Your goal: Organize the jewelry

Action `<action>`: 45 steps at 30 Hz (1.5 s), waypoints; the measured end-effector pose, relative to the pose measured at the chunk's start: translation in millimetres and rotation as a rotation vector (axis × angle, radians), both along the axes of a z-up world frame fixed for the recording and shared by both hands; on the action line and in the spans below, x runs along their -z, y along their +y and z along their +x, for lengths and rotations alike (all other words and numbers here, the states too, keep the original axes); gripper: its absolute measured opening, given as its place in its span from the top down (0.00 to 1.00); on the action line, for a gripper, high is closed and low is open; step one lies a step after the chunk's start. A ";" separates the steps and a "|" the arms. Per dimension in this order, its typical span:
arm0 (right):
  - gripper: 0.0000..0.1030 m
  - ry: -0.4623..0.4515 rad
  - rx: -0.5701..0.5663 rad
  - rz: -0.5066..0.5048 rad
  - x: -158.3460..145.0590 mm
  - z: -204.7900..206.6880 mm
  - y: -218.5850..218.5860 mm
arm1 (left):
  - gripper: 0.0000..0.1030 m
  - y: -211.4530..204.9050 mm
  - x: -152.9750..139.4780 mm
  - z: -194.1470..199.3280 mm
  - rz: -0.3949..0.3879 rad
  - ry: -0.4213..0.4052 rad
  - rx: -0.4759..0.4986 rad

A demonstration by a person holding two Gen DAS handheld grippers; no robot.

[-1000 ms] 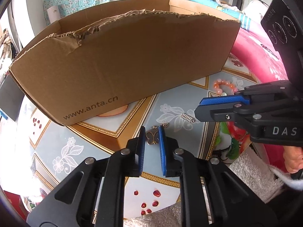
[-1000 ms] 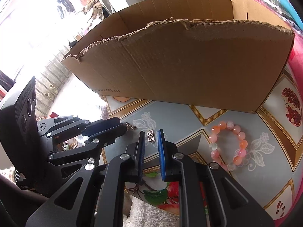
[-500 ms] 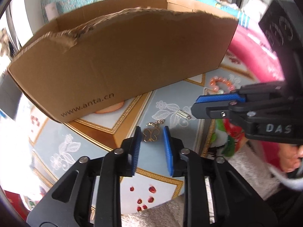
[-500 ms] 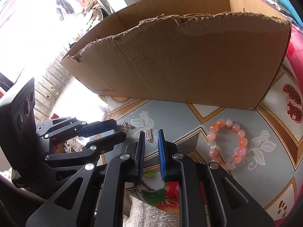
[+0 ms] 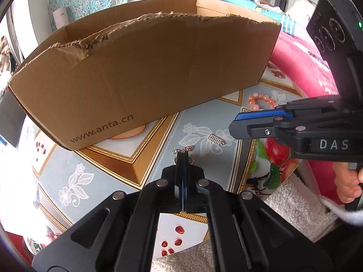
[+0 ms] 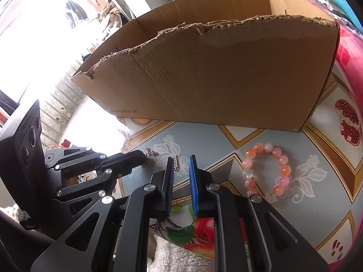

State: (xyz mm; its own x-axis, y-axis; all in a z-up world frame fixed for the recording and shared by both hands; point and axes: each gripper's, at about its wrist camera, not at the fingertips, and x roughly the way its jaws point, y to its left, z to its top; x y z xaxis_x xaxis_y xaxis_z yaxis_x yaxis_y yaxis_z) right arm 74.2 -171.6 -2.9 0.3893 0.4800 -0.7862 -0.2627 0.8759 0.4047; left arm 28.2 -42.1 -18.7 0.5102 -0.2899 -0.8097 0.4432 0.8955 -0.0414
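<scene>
My left gripper (image 5: 182,158) is shut on a small gold butterfly pendant (image 5: 192,158) with a short chain (image 5: 183,150), low over the patterned table; it also shows in the right wrist view (image 6: 143,156). My right gripper (image 6: 181,165) is slightly open, its tips either side of a small silver clasp (image 6: 175,162), which also shows in the left wrist view (image 5: 216,139). A pink bead bracelet (image 6: 266,172) lies on the table to the right. A brown cardboard box (image 5: 145,68) stands behind everything.
The patterned tablecloth (image 6: 226,145) covers the table. A white towel (image 5: 292,206) lies at the near right edge. A pink padded surface (image 5: 301,63) borders the table on the right. The person's hand (image 5: 347,185) holds the right gripper.
My left gripper has closed from open onto the butterfly pendant. My right gripper has dropped slightly around the silver clasp.
</scene>
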 end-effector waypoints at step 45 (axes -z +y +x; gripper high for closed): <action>0.86 -0.001 0.004 -0.005 -0.9 -2.1 5.5 | 0.88 -23.6 2.3 -10.3 0.045 -0.066 0.174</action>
State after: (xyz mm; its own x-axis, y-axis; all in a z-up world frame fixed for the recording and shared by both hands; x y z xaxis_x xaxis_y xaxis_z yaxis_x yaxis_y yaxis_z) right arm 72.1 -166.1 -2.0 0.3915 0.4743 -0.7885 -0.2597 0.8790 0.3998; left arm 17.9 -65.7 -21.0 0.5082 -0.3430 -0.7900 0.5921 0.8052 0.0313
